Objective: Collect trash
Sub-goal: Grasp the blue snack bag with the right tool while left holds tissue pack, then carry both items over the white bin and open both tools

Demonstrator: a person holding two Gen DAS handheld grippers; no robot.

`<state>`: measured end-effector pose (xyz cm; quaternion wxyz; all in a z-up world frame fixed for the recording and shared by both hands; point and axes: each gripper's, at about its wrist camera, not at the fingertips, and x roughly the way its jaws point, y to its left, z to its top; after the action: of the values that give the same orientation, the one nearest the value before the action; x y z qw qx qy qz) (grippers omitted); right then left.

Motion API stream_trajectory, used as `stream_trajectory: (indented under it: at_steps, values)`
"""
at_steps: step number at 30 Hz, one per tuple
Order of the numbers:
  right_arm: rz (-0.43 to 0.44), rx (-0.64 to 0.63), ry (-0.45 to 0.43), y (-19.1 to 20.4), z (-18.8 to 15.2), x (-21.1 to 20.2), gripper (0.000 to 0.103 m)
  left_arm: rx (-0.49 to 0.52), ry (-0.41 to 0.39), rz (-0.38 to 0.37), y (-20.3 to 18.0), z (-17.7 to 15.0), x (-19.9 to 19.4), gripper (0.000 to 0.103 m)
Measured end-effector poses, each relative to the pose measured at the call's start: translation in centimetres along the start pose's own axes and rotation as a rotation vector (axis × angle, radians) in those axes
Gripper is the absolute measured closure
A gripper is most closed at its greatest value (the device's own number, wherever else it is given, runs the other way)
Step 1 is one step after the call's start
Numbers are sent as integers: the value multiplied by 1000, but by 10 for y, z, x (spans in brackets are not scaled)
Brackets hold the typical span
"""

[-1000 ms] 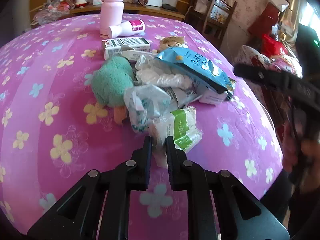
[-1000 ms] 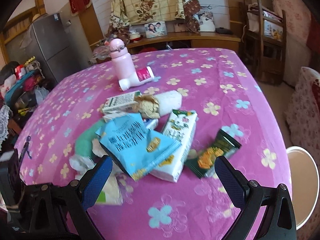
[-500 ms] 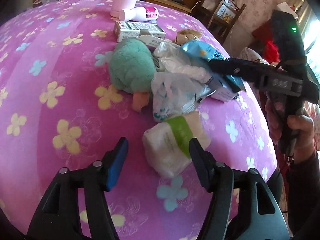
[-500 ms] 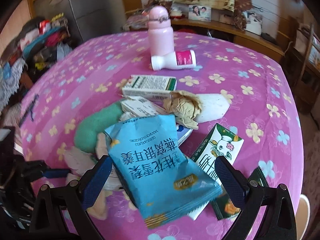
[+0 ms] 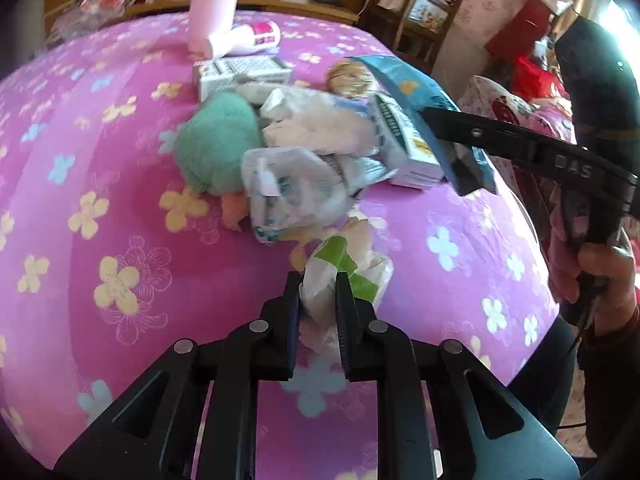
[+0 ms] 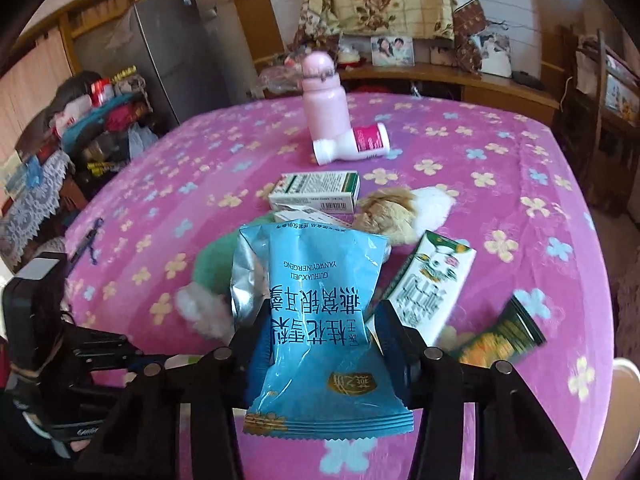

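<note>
My left gripper [image 5: 319, 280] is shut on a white and green tissue pack [image 5: 344, 268] at the near edge of the trash pile. My right gripper [image 6: 316, 316] is shut on a blue snack bag [image 6: 320, 304], pinching its sides. In the left wrist view that gripper [image 5: 464, 160] holds the blue bag [image 5: 412, 88] at the pile's right. The pile holds a crumpled plastic bag [image 5: 296, 188], a milk carton [image 6: 428, 284], a green wrapper [image 6: 500, 336] and a brown paper ball [image 6: 388, 212].
A pink bottle [image 6: 322, 100] and a lying white bottle [image 6: 352, 144] are at the far side of the pink flowered tablecloth [image 5: 100, 208]. A white-green box [image 6: 314, 190] and a teal plush toy [image 5: 216, 148] lie by the pile. Chairs stand to the right.
My left gripper has closed on the tissue pack. My right gripper has closed on the blue snack bag and tipped it up from the pile.
</note>
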<state>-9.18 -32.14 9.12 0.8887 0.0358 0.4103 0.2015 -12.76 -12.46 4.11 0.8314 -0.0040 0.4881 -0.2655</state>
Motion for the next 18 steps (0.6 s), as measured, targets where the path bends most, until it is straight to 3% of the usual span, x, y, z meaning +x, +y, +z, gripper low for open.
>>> stream_trajectory:
  at_steps: [5, 11, 18]
  values:
    - [9, 32, -32, -5, -23, -38, 55, 42, -24, -32, -28, 2, -14, 90]
    - [-119, 98, -73, -39, -50, -85, 55, 112, -55, -85, -78, 21, -15, 90]
    - [-322, 268, -93, -117, -87, -139, 54, 209, -60, -154, -160, 45, 11, 90]
